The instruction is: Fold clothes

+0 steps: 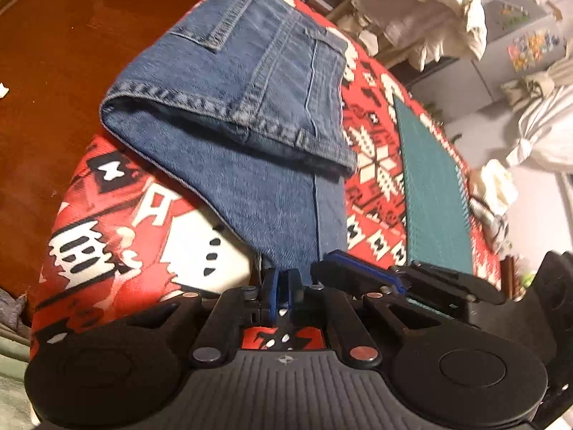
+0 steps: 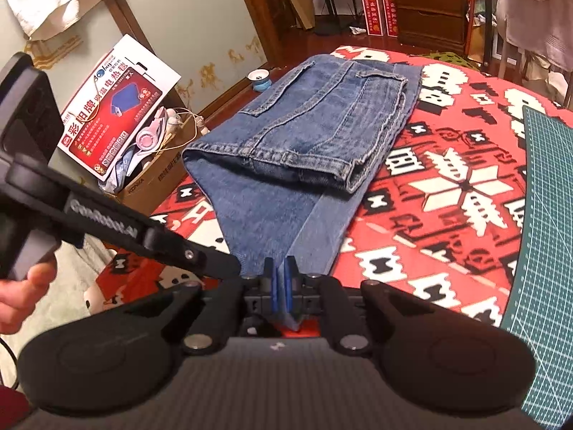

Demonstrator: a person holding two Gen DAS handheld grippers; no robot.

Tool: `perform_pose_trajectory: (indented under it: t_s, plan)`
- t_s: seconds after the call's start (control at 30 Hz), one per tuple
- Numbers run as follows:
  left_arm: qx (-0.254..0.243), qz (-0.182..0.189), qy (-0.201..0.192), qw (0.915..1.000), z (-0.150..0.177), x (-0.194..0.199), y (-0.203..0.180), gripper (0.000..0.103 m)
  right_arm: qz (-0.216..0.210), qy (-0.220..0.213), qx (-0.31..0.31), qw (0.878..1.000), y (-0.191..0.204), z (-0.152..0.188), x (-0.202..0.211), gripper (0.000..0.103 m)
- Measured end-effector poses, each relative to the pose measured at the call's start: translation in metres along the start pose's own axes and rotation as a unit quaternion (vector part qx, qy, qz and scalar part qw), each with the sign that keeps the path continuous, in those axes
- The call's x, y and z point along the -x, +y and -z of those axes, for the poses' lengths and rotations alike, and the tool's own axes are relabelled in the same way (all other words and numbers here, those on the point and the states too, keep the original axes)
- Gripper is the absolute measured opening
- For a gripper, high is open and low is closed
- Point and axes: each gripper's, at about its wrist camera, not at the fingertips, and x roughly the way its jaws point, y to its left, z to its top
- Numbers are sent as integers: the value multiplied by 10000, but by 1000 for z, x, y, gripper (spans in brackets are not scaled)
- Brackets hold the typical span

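Item: blue denim jeans point(image 2: 297, 136), part-folded on the red patterned blanket point(image 2: 447, 197), long axis running away from us. We held their near edge: left gripper point(image 1: 283, 286) and right gripper point(image 2: 281, 286) jaws both clenched on denim, side by side.

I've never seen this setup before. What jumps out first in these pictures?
The blue jeans, partly folded, lie across a loud red, white and black patterned blanket. Near each camera, the left tool and right tool each pinch the jeans' near edge. A green cutting mat lies at the blanket's right.
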Motion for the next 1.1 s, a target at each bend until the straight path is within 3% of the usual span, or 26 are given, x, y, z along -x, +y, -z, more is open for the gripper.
perform_pose_trajectory:
  t_s: [0.37,0.63,0.73,0.93,1.1]
  plan:
    - [-124,-205,14,9997,12,4,-4,5,-111,100,-64,9999,-2,12,12,7]
    - [66,277,-330,9990,5,27,-6,4,-191,-201,-211,9994,-13,-14,32,7]
    - [105,480,-678,9965,-15,45,-12,4,-205,-368,-278,9987,-22,-40,33,7]
    - [199,267,-1053,9939,-85,46,-15,4,-196,-593,-366,9974,-51,-113,20,7]
    - [424,47,-1042,9936,-138,19,-6,4,-224,-600,-457,9969,-71,-164,-12,6]
